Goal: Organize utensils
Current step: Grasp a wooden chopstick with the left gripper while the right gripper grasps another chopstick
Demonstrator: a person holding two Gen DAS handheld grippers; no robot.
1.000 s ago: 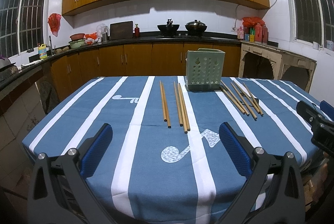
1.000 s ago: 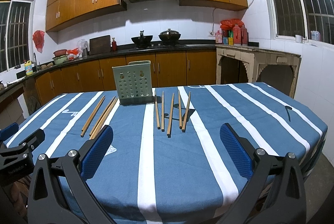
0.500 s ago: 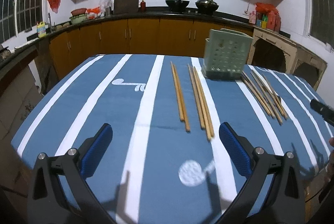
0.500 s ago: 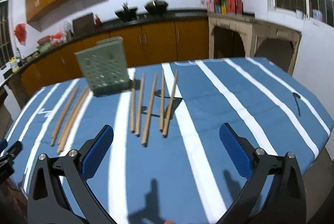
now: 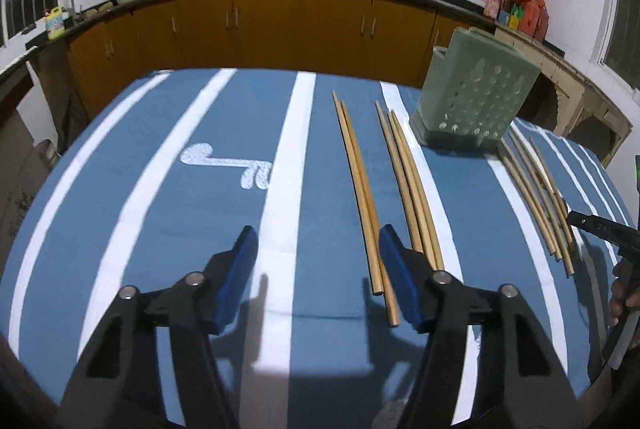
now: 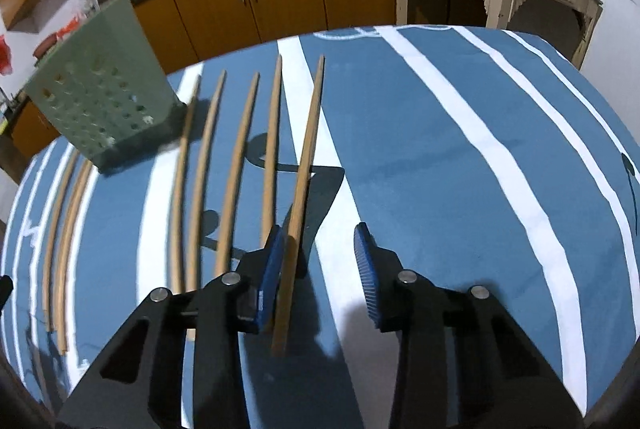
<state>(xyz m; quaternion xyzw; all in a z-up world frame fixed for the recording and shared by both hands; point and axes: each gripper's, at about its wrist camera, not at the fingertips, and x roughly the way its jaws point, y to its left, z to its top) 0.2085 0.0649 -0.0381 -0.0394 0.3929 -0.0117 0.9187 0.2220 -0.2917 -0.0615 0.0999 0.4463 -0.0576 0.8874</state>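
Observation:
Wooden chopsticks lie in groups on the blue striped tablecloth point(image 5: 160, 229) around a green perforated holder point(image 5: 472, 101) point(image 6: 100, 101). My left gripper point(image 5: 316, 261) hangs low over the near ends of a pair of chopsticks point(image 5: 356, 181). Its jaws are closing, and the pair lies just inside the right pad without being pinched. My right gripper point(image 6: 320, 257) is closing too. The rightmost chopstick point(image 6: 308, 169) runs between its jaws beside the left pad, and the right pad is well clear of it.
Three more chopsticks point(image 5: 408, 181) lie right of the pair, and several others point(image 5: 536, 197) lie beyond the holder. A hand point(image 5: 624, 293) shows at the right edge. Cabinets and a counter with pots stand behind the table.
Both grippers moved forward and down over the chopsticks and tilted downward. Both sets of jaws went from wide to much narrower.

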